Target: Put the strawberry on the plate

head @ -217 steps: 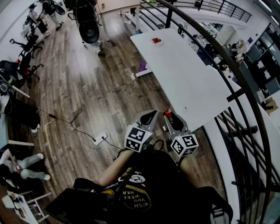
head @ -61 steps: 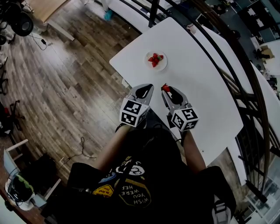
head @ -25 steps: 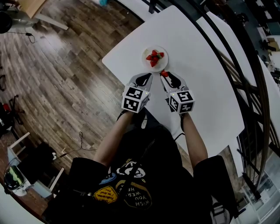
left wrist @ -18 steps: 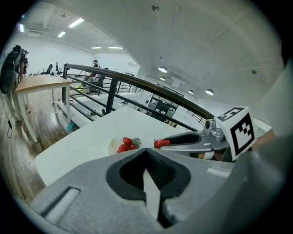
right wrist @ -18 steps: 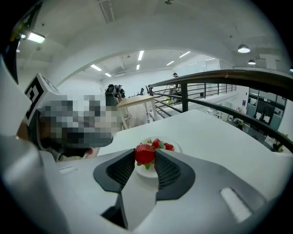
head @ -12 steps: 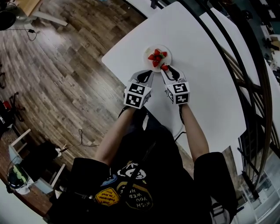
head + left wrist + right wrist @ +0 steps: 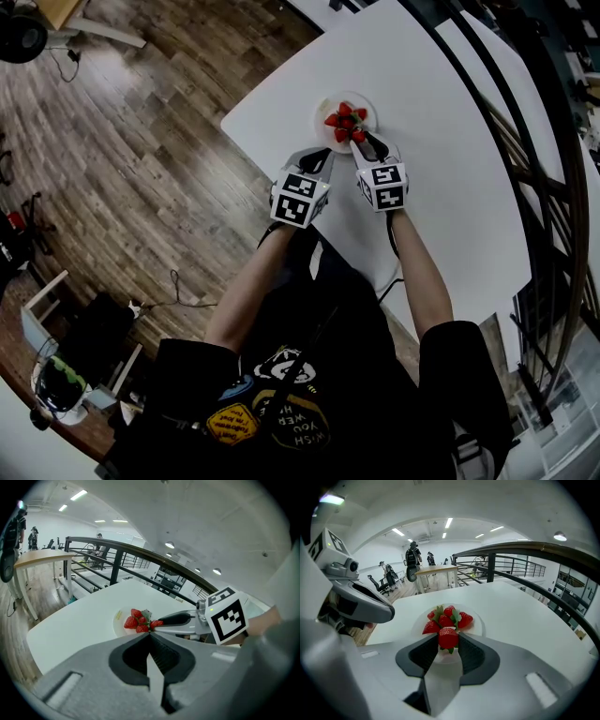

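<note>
right tongs (image 7: 448,643): grip strawberry (image 7: 448,637) | over plate (image 7: 478,626) rim | shirt (image 7: 309,375): "WISH YOU WERE"

A red strawberry (image 7: 448,638) sits pinched in the right gripper (image 7: 449,645), at the plate's near rim. The round white plate (image 7: 477,625) holds four other strawberries (image 7: 446,620).

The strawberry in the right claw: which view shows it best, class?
The right gripper view: the strawberry sits close and central, clamped between the jaws. The head view shows only a small red speck; the left gripper view gives a small side glimpse.
</note>
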`<state>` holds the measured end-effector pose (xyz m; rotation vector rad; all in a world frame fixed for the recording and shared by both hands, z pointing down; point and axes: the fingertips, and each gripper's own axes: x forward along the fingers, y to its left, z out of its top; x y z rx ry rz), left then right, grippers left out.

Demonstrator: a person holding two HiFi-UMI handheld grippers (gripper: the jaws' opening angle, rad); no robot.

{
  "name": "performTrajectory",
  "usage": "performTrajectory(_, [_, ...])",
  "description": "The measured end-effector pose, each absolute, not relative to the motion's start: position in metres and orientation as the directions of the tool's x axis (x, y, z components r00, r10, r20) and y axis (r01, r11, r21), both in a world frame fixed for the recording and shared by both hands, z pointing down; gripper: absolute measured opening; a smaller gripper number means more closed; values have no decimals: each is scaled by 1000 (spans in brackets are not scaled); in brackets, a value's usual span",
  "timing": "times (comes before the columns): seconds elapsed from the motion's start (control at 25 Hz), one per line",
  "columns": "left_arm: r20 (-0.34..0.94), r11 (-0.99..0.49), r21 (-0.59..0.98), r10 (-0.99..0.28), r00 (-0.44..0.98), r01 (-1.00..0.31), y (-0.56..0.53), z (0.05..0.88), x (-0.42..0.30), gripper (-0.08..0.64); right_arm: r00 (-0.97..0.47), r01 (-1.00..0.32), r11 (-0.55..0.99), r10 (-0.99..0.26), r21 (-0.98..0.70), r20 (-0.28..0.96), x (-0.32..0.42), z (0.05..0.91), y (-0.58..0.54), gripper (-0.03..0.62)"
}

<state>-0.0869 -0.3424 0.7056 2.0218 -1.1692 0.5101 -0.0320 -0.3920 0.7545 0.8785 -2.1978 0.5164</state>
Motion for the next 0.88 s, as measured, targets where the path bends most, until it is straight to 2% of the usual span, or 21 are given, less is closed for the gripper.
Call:
performTrajectory(0.6, [628,-310,440,-564,536,-843,-337,710,-87,0,-471,-656,755,-421,12,775,-40,769,-398,143])
performTrajectory(0.88, [632,-307,444,-560,536,-842,-329,708,-95,0,-504,-666,746,-424,-25,753,-45,760,-398,170])
